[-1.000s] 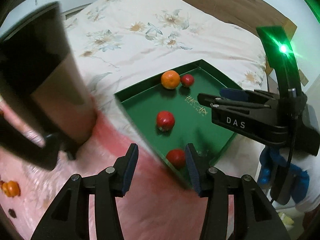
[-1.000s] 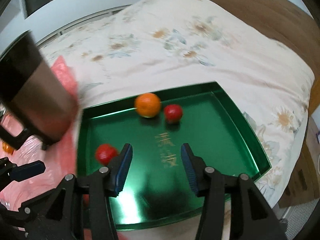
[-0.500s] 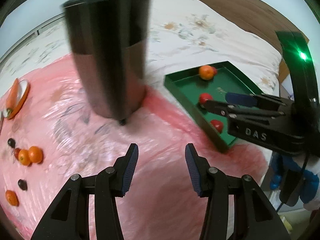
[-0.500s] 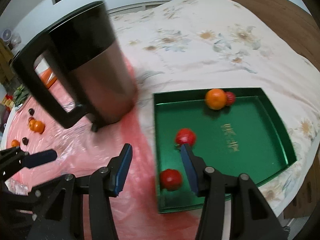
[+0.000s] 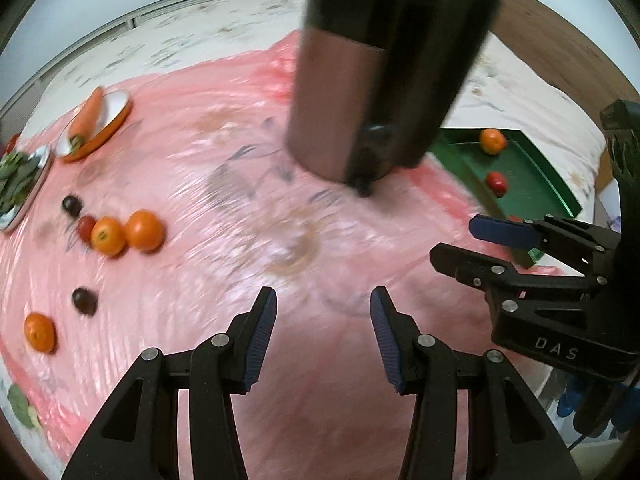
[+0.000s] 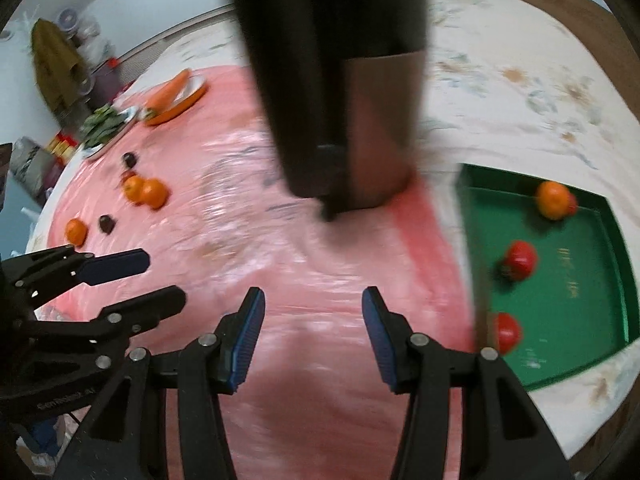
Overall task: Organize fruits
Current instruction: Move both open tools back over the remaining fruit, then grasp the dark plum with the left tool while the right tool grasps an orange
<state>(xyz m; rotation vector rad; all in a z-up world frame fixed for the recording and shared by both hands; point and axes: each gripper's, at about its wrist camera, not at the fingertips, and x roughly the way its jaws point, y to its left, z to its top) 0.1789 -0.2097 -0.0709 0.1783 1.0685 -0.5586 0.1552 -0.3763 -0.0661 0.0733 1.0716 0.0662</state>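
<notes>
My left gripper [image 5: 323, 292] hangs open over bare pink plastic sheet [image 5: 240, 184], nothing between its pads. My right gripper [image 6: 313, 290] is open too, just right of it, also over the sheet; each shows in the other's view: right gripper [image 5: 456, 240], left gripper [image 6: 162, 278]. Loose fruit lies to the left: two oranges [image 5: 126, 234] touching, a third orange [image 5: 39, 332], two dark plums [image 5: 84, 301] and a small red fruit [image 5: 85, 227]. The green tray [image 6: 572, 320] at the right holds an orange [image 6: 554, 200] and red tomatoes [image 6: 520, 260].
A tall dark steel kettle [image 5: 380, 80] stands on the sheet straight ahead, between the loose fruit and the tray. At the far left are an orange-rimmed plate [image 5: 120, 116] with a carrot [image 5: 86, 118] and a plate of leafy greens [image 5: 16, 184]. A floral bedspread [image 6: 520, 80] lies beyond.
Both grippers have swung left from above the green tray to over the pink sheet. The kettle has slid rightward in view and the loose fruit has come into sight. The jaws kept their width.
</notes>
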